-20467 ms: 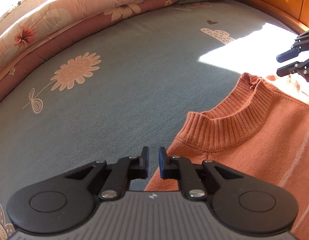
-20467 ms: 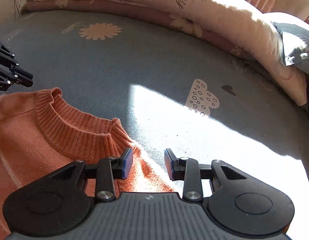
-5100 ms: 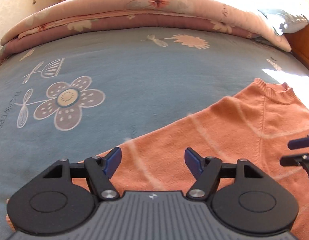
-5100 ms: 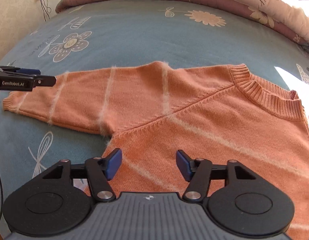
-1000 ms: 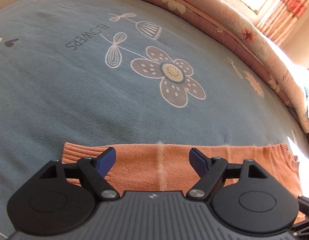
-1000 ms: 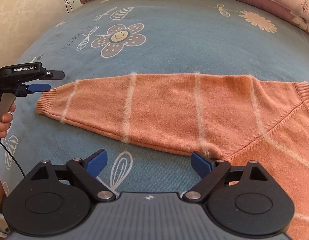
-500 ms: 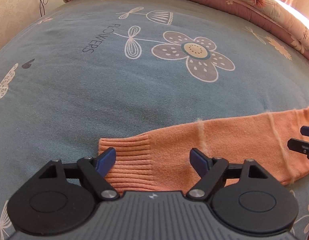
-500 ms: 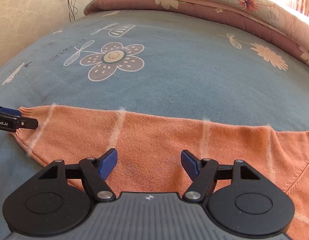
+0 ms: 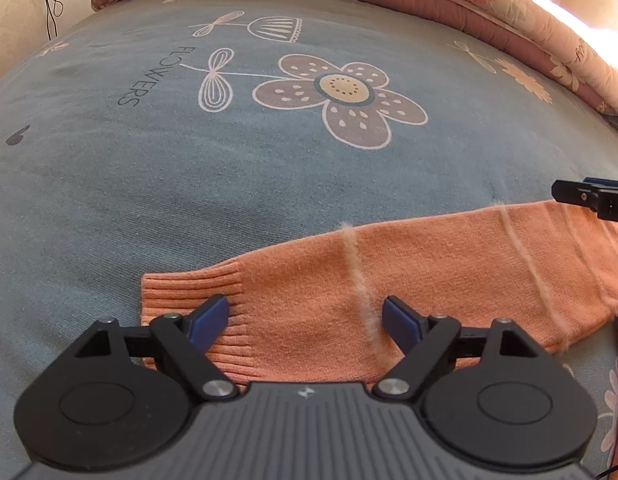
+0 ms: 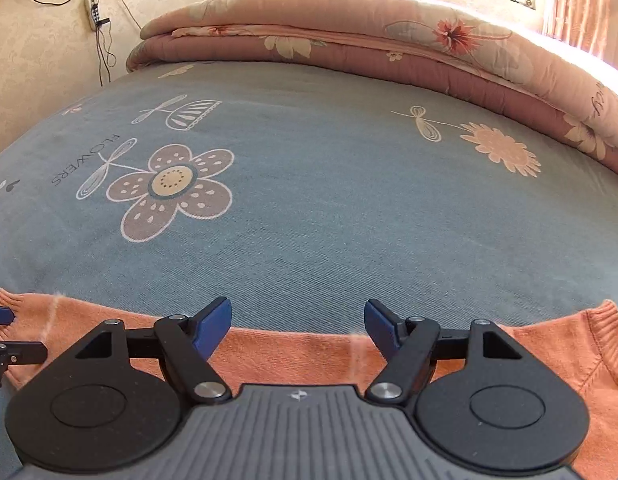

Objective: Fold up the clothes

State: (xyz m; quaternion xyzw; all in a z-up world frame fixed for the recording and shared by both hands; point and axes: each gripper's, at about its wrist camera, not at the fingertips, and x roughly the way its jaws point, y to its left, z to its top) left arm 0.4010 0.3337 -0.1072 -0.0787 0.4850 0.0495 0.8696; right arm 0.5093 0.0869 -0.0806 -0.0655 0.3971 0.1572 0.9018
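Orange sweater sleeve (image 9: pixel 389 276) is seen at lower centre beneath left gripper (image 9: pixel 305 320), jaws spread wide, nothing grasped; right gripper (image 10: pixel 297 322) likewise released.

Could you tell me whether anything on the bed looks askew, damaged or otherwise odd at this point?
Nothing stands out. The orange sweater's sleeve lies flat and fully stretched out on the blue floral bedsheet, its ribbed cuff unwrinkled. The pale fuzzy lines across it are knitted stripes, not damage. The folded quilt sits neatly along the far edge.

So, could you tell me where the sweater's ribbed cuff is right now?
In the left wrist view the ribbed cuff lies flat on the blue bedspread, lower left, by the open left gripper.
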